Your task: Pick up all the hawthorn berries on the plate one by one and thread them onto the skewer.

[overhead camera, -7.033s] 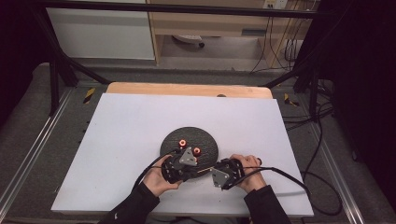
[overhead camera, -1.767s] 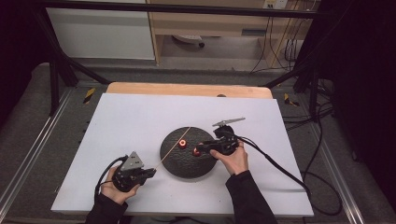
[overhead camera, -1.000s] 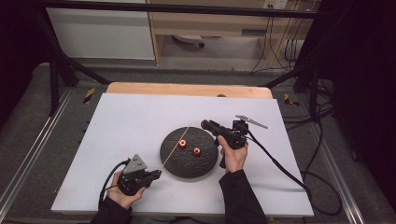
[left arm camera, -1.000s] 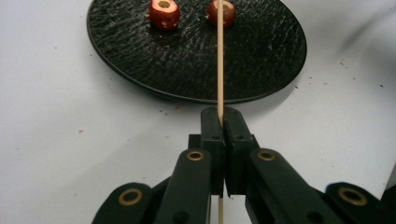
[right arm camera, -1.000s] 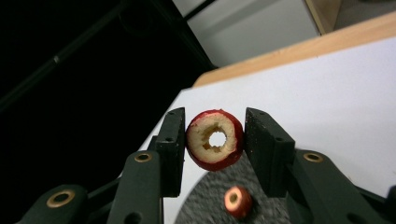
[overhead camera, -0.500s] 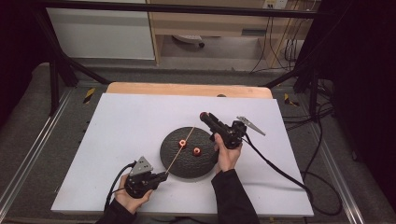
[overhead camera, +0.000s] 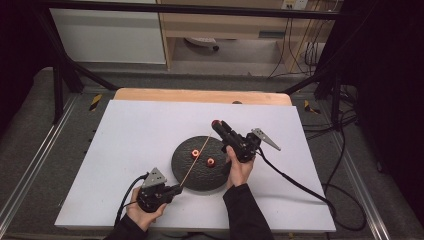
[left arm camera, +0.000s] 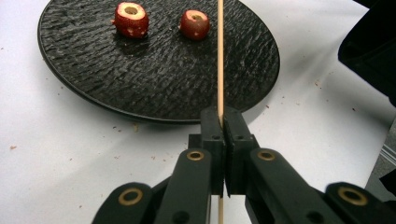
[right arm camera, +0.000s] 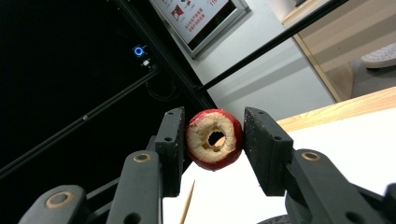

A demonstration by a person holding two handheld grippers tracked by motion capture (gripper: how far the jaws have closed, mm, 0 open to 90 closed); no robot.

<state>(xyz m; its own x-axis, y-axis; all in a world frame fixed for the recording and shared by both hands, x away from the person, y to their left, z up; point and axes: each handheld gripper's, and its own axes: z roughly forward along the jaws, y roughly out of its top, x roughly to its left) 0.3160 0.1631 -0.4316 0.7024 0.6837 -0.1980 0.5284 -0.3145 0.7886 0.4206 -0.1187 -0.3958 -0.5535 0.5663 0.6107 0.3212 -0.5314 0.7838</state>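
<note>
white table top (overhead camera: 135,135), wooden shelf (overhead camera: 235,25), floor cables (overhead camera: 345,150)

White table (overhead camera: 125,150); black plate (overhead camera: 200,172) on it; crumbs scattered

Right gripper (right arm camera: 215,140) clamps cored red fruit (right arm camera: 215,139) between pads, hole facing camera. Skewer tip (right arm camera: 187,203) pokes up below fruit, between jaws. White table (right arm camera: 355,135) beyond right jaw.

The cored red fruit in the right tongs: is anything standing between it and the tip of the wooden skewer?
Nothing visible does. The right tongs grip the fruit; the skewer, clamped in the left tongs, has its tip in open air just below.
</note>
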